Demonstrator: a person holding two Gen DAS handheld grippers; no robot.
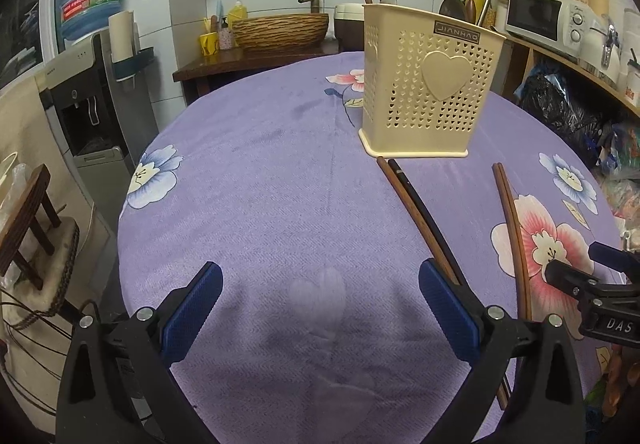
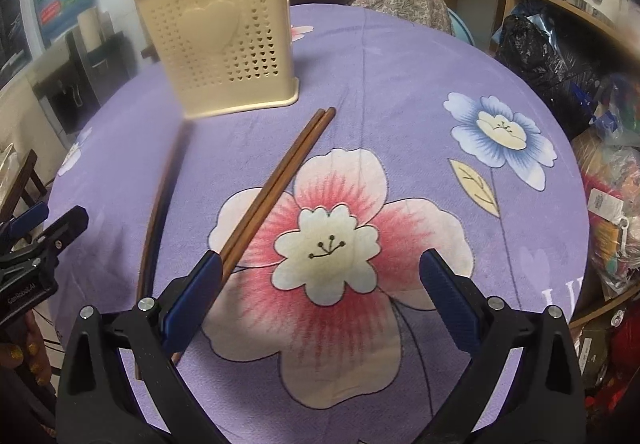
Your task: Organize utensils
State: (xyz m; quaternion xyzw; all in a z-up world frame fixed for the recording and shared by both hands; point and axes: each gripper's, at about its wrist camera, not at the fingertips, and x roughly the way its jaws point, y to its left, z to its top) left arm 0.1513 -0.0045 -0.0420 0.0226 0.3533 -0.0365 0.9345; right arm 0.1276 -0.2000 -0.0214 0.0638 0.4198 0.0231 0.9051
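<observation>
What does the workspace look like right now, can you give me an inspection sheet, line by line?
Surface: round table under a purple floral cloth.
Job's things: cream holder upright, utensils already in it; two chopstick pairs flat on the cloth, near pair and far pair.
Clutter: nothing seen on the table.
Grippers: left hand-held gripper open, empty; right hand-held gripper open, empty, its left finger over the far pair.
Cables: thin cords by the stool.
Surroundings: microwave, water dispenser, basin, black bag.
</observation>
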